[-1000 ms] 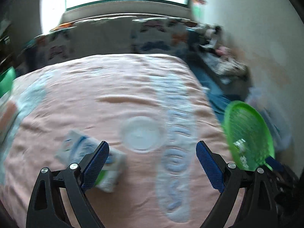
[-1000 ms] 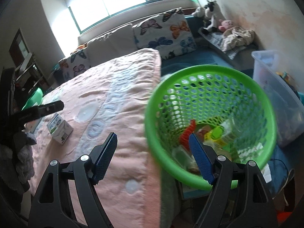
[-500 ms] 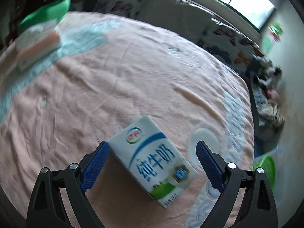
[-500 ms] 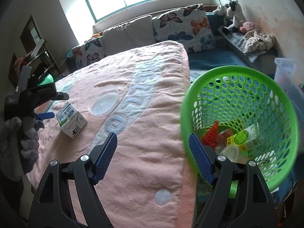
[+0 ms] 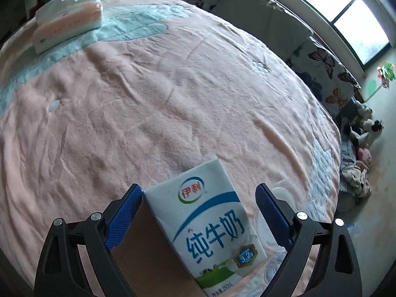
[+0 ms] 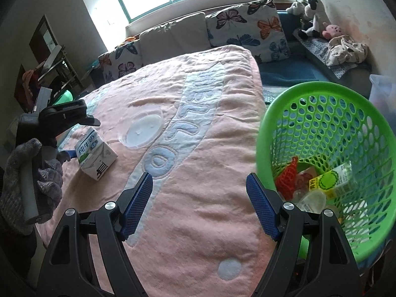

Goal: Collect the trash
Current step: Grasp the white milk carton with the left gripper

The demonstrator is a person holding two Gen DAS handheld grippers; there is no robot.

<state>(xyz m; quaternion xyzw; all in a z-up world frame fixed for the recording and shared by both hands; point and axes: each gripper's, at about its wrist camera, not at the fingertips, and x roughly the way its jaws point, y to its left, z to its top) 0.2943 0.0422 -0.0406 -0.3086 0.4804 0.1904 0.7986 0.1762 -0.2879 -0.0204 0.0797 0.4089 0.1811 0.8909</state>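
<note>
With both tongs spread wide and nothing gripped, the milk carton [image 5: 206, 225] was noted lying on the pink blanket [image 5: 153, 104] between the left gripper [image 5: 198, 203] fingers, touching one, so uneven closure was judged likely to skew or crush it.

A milk carton [image 5: 208, 225] of smooth, slightly glossy coated paper is lying on a bed blanket [image 5: 148, 104] of soft, matt, fuzzy pink cloth that is wrinkling in places. The left gripper [image 5: 199, 212] is showing matt black plastic arms, shiny metal rivets and rough, dimpled blue pads [image 5: 123, 212]. A clear, glossy plastic lid [image 6: 141, 131] is resting on the cloth. The laundry-style basket [image 6: 329, 133] is gleaming as smooth, perforated green plastic. A tissue pack [image 5: 68, 23] is wearing thin glossy plastic wrap.
</note>
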